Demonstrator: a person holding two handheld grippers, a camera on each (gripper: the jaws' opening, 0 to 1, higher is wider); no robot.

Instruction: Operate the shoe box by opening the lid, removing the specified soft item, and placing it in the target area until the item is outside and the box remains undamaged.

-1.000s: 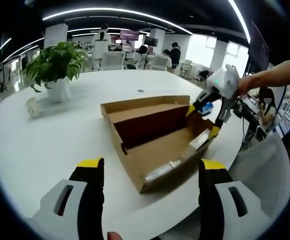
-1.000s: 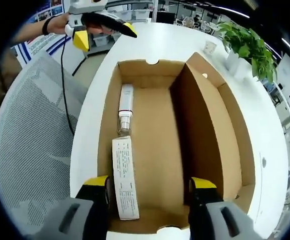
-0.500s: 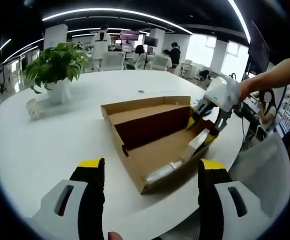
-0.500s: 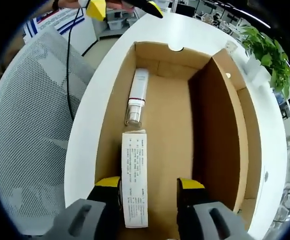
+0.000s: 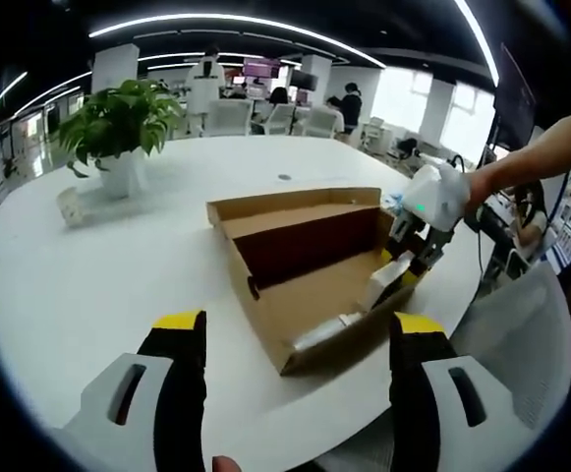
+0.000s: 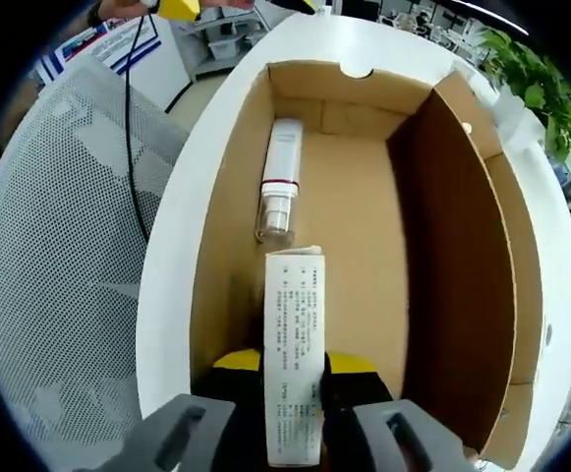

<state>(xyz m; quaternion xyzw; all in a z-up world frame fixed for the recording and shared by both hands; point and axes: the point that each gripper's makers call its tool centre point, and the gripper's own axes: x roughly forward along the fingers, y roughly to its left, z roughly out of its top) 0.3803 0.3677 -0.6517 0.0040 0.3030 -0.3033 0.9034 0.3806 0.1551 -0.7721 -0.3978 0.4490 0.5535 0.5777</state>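
Right claw [image 6: 294, 366] inside shoe box [image 6: 442, 226], jaws clamped on white carton [image 6: 294, 369]; tube [image 6: 279, 189] lies beyond. Lid open. Left claw [image 5: 295, 329] wide, empty, above bench [image 5: 98, 265]. Lift-out, placement remain.

The open shoe box [image 6: 364, 197] leaves bare cardboard floor ahead and to the right of the right gripper [image 6: 293, 374], whose fingers [image 6: 238, 366] clamp the white carton [image 6: 293, 364]. Straight ahead lies a white tube [image 6: 280, 187] against the left wall. The raised lid [image 6: 462, 246] walls off the right. Ahead of the left gripper [image 5: 290, 344], bare bench [image 5: 88, 285] runs up to the box; a potted plant [image 5: 118, 128] stands far left.
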